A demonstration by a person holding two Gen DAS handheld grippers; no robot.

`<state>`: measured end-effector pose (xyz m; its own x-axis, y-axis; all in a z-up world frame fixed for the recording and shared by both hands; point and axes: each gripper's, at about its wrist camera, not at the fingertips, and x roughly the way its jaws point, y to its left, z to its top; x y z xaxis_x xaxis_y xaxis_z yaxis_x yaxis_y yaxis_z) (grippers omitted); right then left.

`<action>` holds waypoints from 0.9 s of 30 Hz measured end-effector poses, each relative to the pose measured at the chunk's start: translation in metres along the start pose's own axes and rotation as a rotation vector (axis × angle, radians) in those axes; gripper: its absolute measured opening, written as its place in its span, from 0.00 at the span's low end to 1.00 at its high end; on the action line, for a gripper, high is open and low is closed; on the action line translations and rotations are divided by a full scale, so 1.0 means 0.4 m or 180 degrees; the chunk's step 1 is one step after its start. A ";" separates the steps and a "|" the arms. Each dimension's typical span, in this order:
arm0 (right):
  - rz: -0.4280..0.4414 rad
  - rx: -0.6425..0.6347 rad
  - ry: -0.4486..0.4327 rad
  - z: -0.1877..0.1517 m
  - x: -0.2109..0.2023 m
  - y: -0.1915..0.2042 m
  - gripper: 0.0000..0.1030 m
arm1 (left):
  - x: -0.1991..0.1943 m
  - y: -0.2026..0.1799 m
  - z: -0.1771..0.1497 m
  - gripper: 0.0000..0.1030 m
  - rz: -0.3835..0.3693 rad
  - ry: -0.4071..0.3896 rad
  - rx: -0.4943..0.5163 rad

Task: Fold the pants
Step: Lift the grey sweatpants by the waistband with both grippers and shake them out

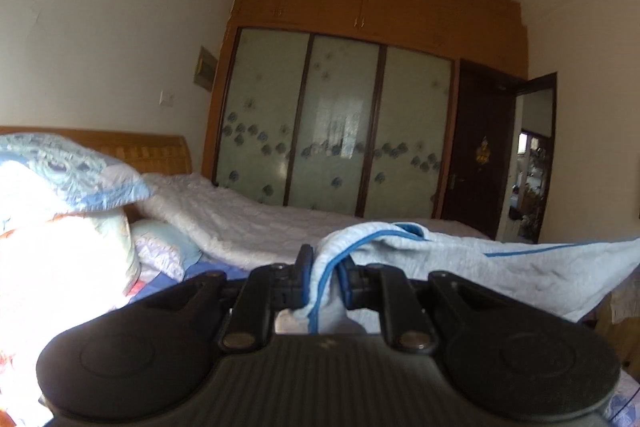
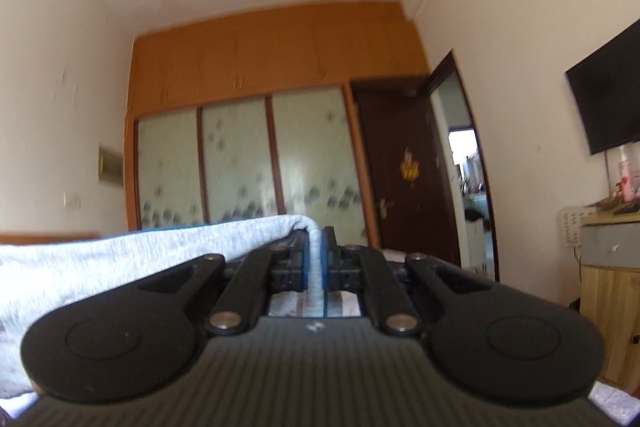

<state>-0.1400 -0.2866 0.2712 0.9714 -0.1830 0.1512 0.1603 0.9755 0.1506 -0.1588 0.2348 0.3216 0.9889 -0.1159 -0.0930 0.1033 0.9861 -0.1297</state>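
Bedroom with cream walls, seen level from two hand-held grippers lifted above a bed (image 1: 280,223) covered in a white quilted spread.

At the centre of both views are the pants (image 1: 460,259), pale grey-blue knit fabric with a bright blue stripe along the seam. They are off the bed and stretched between the two grippers. In the left wrist view the cloth runs from the middle of the frame out toward 3 o'clock as a broad, slightly sagging sheet. In the right wrist view the pants (image 2: 120,259) run the other way, from the centre toward 9 o'clock, filling the lower left.

The left gripper (image 1: 326,267) has its fingers drawn narrow, pinching a bunched fold of the fabric with the blue stripe looping between the pads. The right gripper (image 2: 316,251) is likewise closed down to a thin gap, with a flat strip of the grey cloth clamped between its blue-lined pads.

Beyond the pants at 12 o'clock stands a tall orange-brown wardrobe (image 1: 340,131) with three frosted sliding panels printed with small dark flowers. Just to its right, at about 2 o'clock, a dark wooden door (image 1: 476,155) stands open onto a bright room.

In the left wrist view, at 9 o'clock, folded bedding (image 1: 60,179) in pale blue and white is piled before a wooden headboard (image 1: 152,151).

In the right wrist view, at 3 o'clock, a black television (image 2: 604,95) hangs on the wall above a light wood cabinet (image 2: 612,283), with a pink bottle (image 2: 626,175) standing on top.
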 end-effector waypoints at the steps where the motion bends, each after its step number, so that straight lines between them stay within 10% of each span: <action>1: -0.0033 0.0014 -0.0113 0.002 -0.007 -0.006 0.08 | -0.037 -0.014 0.016 0.12 -0.0044 -0.0155 0.0047; 7: -0.0191 0.0109 -0.0488 -0.008 -0.012 -0.032 0.08 | -0.118 -0.099 0.061 0.12 -0.0137 -0.0487 0.0367; 18: -0.0584 -0.0141 0.1451 -0.547 0.313 -0.051 0.08 | 0.437 0.065 -0.450 0.12 0.0238 0.1834 -0.0052; 23: -0.0783 -0.0359 0.2084 -0.797 0.402 -0.016 0.08 | 0.587 0.160 -0.598 0.12 0.0464 0.2261 -0.0181; 27: -0.0749 -0.0402 0.2082 -0.788 0.444 0.018 0.08 | 0.652 0.209 -0.601 0.12 0.0546 0.2295 -0.0418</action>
<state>0.0888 -0.2738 -0.0086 0.8080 -0.3187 -0.4956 0.3597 0.9330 -0.0134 0.0821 0.2584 0.0493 0.6702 -0.0555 -0.7401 -0.1039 0.9804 -0.1676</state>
